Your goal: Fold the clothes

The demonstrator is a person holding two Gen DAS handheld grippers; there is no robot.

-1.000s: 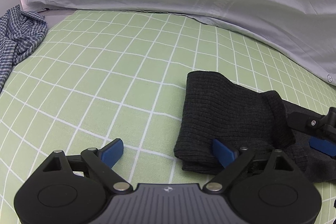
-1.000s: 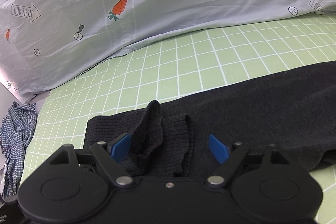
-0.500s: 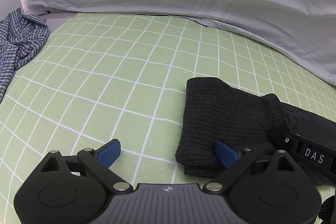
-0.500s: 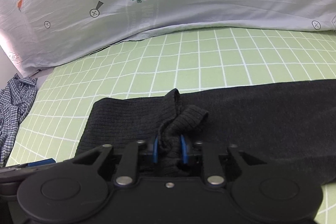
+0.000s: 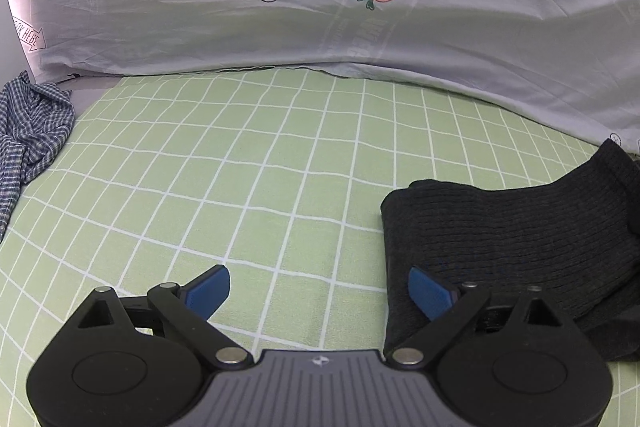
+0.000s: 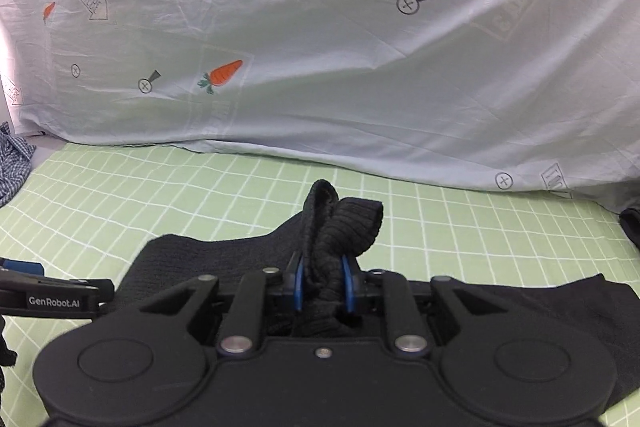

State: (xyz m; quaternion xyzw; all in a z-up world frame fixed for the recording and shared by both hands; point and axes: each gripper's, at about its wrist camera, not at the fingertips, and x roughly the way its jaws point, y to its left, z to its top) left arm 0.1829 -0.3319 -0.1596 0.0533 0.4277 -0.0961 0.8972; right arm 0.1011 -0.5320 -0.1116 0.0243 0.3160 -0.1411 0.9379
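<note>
moved: right hand-held gripper (image 6: 322,287) has lifted the bunched cuff of the dark knit garment (image 6: 340,227) off the bed
right: level, pads clamped on cuff
left: left hand-held gripper (image 5: 320,291) low, spread wide, holding nothing
garment: on green grid sheet (image 5: 240,167); edge under left's right finger

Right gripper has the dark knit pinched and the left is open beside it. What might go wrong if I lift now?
1. The right gripper pinches only a bunched ridge of the dark knit garment; the grip looks shallow, so it may slip out.
2. The left gripper is open, one finger over the garment's edge and one over the green checked sheet; closing could pinch the sheet too.
3. Lifting one-handed may undo the fold.
</note>
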